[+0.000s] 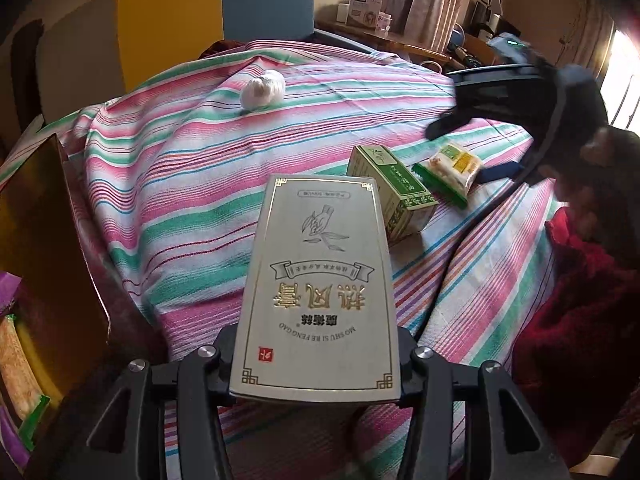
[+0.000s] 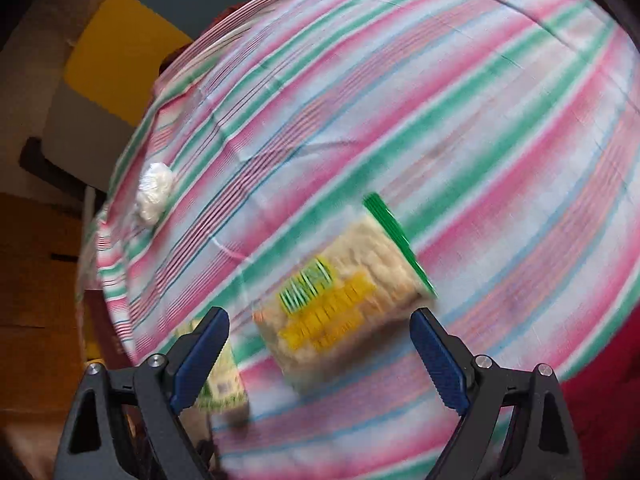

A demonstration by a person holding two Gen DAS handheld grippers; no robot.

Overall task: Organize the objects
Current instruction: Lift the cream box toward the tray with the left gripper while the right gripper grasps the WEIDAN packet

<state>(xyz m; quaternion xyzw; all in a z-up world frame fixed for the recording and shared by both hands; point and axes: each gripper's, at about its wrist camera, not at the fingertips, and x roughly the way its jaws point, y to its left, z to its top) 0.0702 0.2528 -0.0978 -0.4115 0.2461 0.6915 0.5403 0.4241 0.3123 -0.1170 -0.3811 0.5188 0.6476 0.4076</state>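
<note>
My left gripper (image 1: 316, 346) is shut on a silver box (image 1: 316, 276) with gold lettering, held up over the striped cloth (image 1: 180, 160). Beyond it a green box (image 1: 396, 196) lies on the cloth, and a snack packet (image 1: 452, 172) with a green edge lies beside it. My right gripper (image 1: 468, 150) hovers over that packet. In the right wrist view the right gripper (image 2: 320, 344) stands open just above the blurred snack packet (image 2: 344, 300), with nothing between its blue pads (image 2: 440, 360). The green box (image 2: 224, 384) shows partly behind its left finger. A white wrapped ball (image 1: 262, 89) (image 2: 154, 192) rests far back.
A cardboard box (image 1: 48, 220) stands at the left with snack packets (image 1: 16, 360) in it. Red cloth (image 1: 580, 320) lies at the right edge. A yellow panel (image 1: 168, 20) and a cluttered desk (image 1: 368, 4) are behind the striped surface.
</note>
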